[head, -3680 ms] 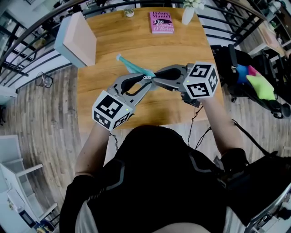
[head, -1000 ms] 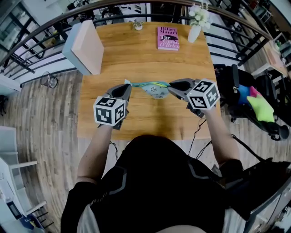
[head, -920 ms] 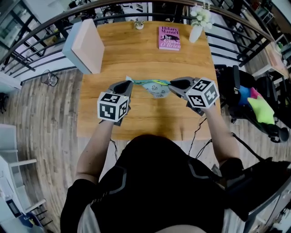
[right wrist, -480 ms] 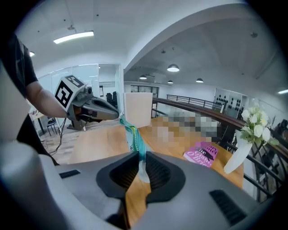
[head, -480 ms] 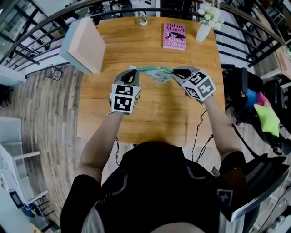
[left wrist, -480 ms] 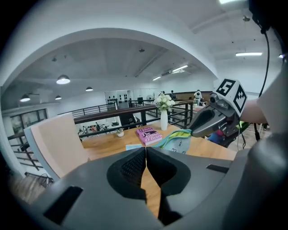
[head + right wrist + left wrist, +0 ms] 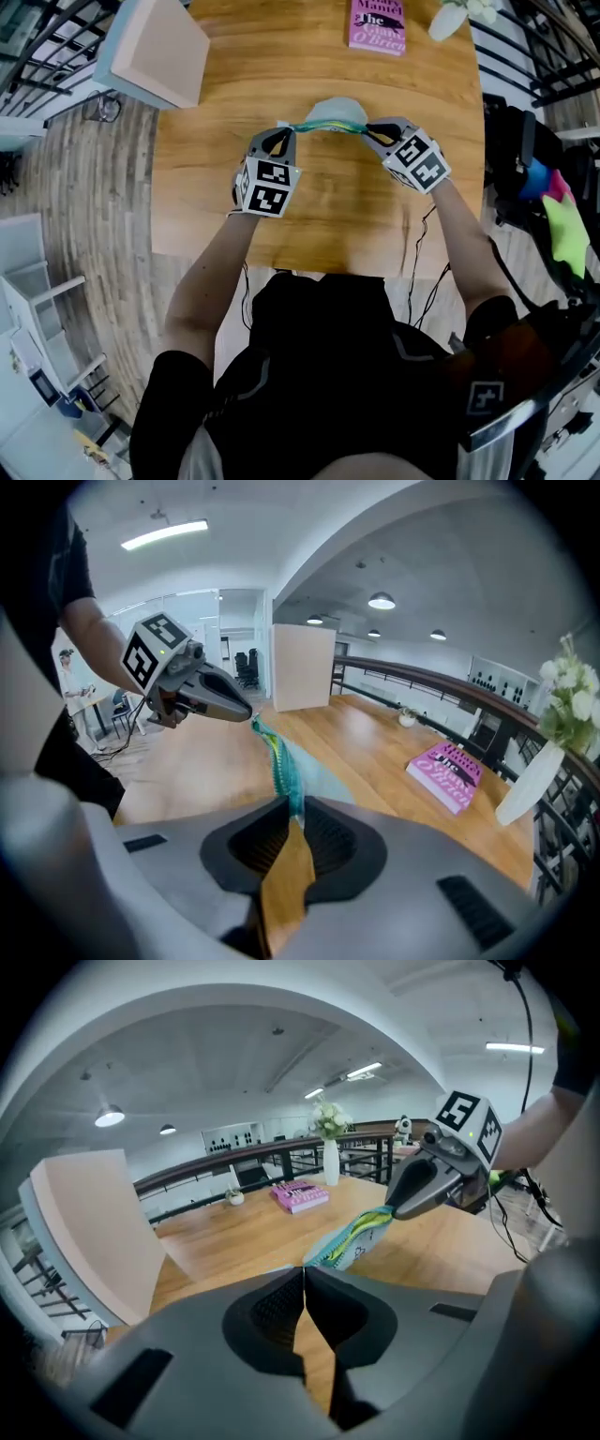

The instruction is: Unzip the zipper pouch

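The pouch [image 7: 330, 112] is stretched between the two tongs over the middle of the desk [image 7: 319, 225]. The left tongs [image 7: 281, 132] are clenched on one end of it and the right tongs [image 7: 368, 129] on the other. A pink book [image 7: 378, 23] lies toward the far edge.

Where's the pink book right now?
Head view: pink book lies flat at the far edge of the table, right of centre, just left of the white vase.
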`<state>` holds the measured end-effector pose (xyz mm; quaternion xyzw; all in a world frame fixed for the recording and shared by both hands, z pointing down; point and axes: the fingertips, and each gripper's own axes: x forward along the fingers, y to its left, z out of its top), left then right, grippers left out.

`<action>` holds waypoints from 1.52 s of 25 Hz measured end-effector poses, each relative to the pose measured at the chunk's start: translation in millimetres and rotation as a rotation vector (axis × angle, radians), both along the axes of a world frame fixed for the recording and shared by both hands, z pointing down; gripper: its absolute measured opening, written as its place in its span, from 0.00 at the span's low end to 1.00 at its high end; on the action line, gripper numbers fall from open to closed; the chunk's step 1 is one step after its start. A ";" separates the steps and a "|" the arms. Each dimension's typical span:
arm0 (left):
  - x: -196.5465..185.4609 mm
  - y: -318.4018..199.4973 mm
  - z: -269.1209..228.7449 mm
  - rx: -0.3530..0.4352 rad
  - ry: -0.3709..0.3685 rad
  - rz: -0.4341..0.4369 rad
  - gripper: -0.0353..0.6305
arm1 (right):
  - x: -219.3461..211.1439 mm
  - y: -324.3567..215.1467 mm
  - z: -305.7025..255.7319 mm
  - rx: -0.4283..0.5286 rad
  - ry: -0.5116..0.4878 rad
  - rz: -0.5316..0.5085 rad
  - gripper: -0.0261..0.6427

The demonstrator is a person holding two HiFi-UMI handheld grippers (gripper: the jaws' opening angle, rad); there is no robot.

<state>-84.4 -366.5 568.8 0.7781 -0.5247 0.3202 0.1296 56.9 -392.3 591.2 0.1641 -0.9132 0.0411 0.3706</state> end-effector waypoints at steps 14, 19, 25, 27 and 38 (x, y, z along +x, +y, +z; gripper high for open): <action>21.9 74.3 94.6 -0.282 0.017 0.099 0.10 | 24.0 73.4 75.8 -0.425 -0.018 0.117 0.13; 22.2 87.9 115.4 -0.362 0.034 0.093 0.10 | 32.8 86.6 95.9 -0.513 -0.023 0.152 0.14; 24.6 90.0 120.4 -0.369 0.015 0.118 0.10 | 36.8 95.6 112.8 -0.541 0.022 0.142 0.14; 22.7 92.7 124.3 -0.377 0.009 0.122 0.10 | 36.5 96.5 114.4 -0.573 -0.001 0.158 0.14; 24.7 91.4 121.0 -0.368 0.043 0.119 0.10 | 38.6 99.0 117.3 -0.628 0.007 0.213 0.15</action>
